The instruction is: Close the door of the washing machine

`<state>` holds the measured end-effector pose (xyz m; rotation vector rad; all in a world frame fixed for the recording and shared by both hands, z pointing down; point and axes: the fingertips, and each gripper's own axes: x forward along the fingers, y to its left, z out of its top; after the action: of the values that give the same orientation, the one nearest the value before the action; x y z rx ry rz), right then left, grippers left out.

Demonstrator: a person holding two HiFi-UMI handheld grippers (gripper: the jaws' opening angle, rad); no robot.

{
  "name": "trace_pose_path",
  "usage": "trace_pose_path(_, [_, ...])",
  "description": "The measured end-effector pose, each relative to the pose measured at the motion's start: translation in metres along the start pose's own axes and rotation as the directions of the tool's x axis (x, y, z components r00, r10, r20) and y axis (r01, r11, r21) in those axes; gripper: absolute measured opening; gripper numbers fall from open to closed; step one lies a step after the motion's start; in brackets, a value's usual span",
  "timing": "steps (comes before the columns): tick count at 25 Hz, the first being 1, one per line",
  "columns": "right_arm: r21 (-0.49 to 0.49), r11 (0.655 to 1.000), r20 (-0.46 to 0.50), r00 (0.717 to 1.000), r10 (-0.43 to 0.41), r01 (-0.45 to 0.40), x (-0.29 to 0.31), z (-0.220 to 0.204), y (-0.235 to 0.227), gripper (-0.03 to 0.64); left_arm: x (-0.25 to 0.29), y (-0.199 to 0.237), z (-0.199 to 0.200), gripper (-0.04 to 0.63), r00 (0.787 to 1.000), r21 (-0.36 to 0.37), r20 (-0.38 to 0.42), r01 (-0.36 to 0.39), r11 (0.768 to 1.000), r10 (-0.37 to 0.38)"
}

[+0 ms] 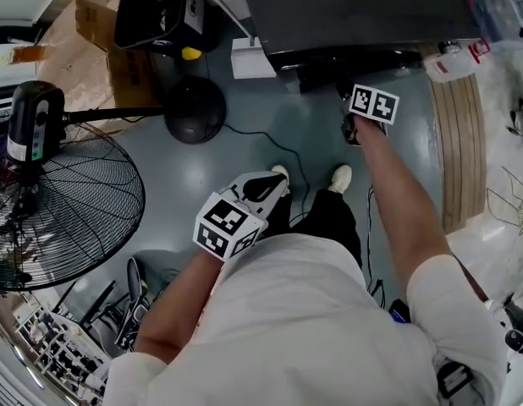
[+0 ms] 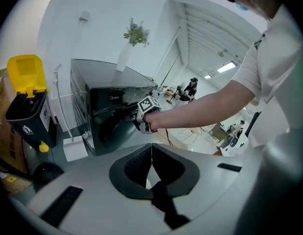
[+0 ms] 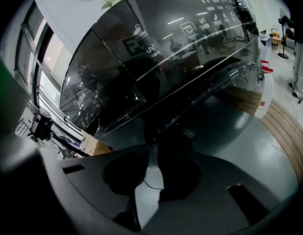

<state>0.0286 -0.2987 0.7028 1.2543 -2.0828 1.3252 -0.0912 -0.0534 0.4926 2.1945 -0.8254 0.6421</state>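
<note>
The dark grey washing machine [image 1: 355, 7] stands at the top of the head view. Its glossy dark door [image 3: 156, 72] fills the right gripper view and stands ajar from the front [image 2: 112, 126]. My right gripper [image 1: 350, 129] reaches out to the door's rim, and its jaws [image 3: 150, 143] look closed on that dark edge. The grip itself is dim. The left gripper view shows the right gripper [image 2: 141, 124] at the door too. Held back near my body over the floor, my left gripper [image 1: 274, 180] is shut, fingertips meeting [image 2: 151, 148] with nothing between them.
A standing fan [image 1: 58, 201] and its round base [image 1: 194, 108] are at the left. A black bin with a yellow lid [image 1: 147, 7] and a white box [image 1: 251, 57] sit beside the machine. A wooden board [image 1: 460, 142] lies at the right. My shoes [image 1: 339, 178] are on the grey floor.
</note>
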Motion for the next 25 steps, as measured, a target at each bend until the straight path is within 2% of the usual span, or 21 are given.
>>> trace_pose_path(6, [-0.128, 0.992, -0.033, 0.999, 0.000, -0.004, -0.032, -0.014, 0.006, 0.047, 0.003, -0.006, 0.010, 0.018, 0.999, 0.021, 0.037, 0.032, 0.999, -0.033])
trace_pose_path(12, [-0.287, 0.958, -0.080, 0.997, -0.005, -0.018, -0.074, -0.036, 0.024, 0.035, 0.001, -0.017, 0.022, 0.018, 0.995, 0.043, 0.082, 0.053, 0.998, -0.057])
trace_pose_path(25, [-0.415, 0.900, -0.127, 0.988, 0.086, -0.131, -0.191, -0.091, 0.097, 0.009, -0.031, -0.037, 0.033, 0.018, 0.981, 0.064, 0.183, 0.051, 0.997, -0.062])
